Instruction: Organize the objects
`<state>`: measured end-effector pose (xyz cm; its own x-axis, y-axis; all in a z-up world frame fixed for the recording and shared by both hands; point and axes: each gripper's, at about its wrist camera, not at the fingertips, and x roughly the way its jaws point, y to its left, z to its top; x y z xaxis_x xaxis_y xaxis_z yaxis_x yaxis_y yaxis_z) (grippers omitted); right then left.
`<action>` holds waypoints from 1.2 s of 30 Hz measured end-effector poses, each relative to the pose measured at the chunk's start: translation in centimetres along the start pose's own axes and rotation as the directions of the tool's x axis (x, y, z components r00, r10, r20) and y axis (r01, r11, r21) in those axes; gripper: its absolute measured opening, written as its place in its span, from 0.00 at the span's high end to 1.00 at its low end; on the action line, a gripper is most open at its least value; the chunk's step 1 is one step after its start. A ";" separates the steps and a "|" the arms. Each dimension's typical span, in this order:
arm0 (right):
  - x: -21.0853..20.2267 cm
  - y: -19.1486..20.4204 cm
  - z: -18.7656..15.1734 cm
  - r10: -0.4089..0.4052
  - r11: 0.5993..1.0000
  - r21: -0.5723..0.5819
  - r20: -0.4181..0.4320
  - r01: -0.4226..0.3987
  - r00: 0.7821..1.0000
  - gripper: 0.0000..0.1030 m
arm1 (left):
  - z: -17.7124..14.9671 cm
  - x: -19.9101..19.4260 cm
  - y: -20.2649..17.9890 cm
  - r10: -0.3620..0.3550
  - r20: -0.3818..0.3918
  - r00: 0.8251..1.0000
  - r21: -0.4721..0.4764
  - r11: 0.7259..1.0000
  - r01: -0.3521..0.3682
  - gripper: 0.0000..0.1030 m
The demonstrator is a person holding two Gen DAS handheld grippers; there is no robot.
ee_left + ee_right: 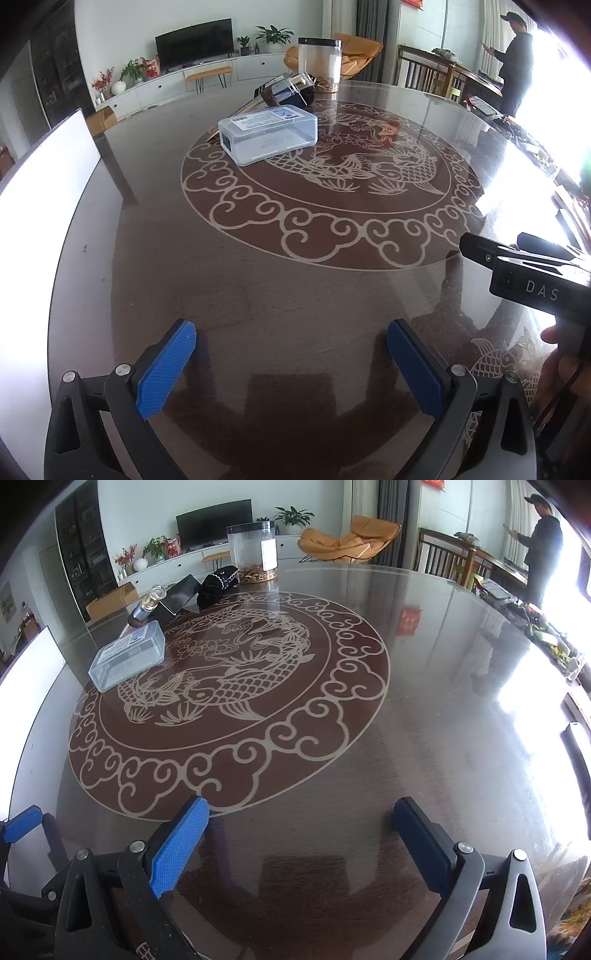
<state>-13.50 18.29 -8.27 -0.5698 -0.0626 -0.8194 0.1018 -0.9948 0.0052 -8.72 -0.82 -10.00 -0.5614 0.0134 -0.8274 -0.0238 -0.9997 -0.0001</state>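
Both grippers spread, empty; clear plastic box [267, 137] looks light, rigid, slick, so pinch across its short sides

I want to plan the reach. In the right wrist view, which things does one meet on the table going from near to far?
Right tool, open → clear plastic box → small glass bottle → black pouch → tall clear jar at the far edge of the table.
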 end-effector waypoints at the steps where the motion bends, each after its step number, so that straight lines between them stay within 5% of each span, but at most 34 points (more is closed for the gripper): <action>1: 0.0 0.0 0.0 -0.001 1.000 -0.001 -0.001 0.001 1.000 0.02 | 0.0 0.0 0.0 0.000 0.000 1.000 0.000 1.000 0.000 0.00; 36: 0.2 0.3 0.0 -0.009 1.000 -0.015 -0.010 0.009 1.000 0.00 | 0.3 0.2 0.1 -0.006 -0.017 1.000 0.013 1.000 0.006 0.00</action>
<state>-13.63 18.02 -8.43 -0.5629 -0.0524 -0.8248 0.1088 -0.9940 -0.0111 -9.08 -0.89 -9.94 -0.5473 0.0188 -0.8367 -0.0383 -0.9993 0.0025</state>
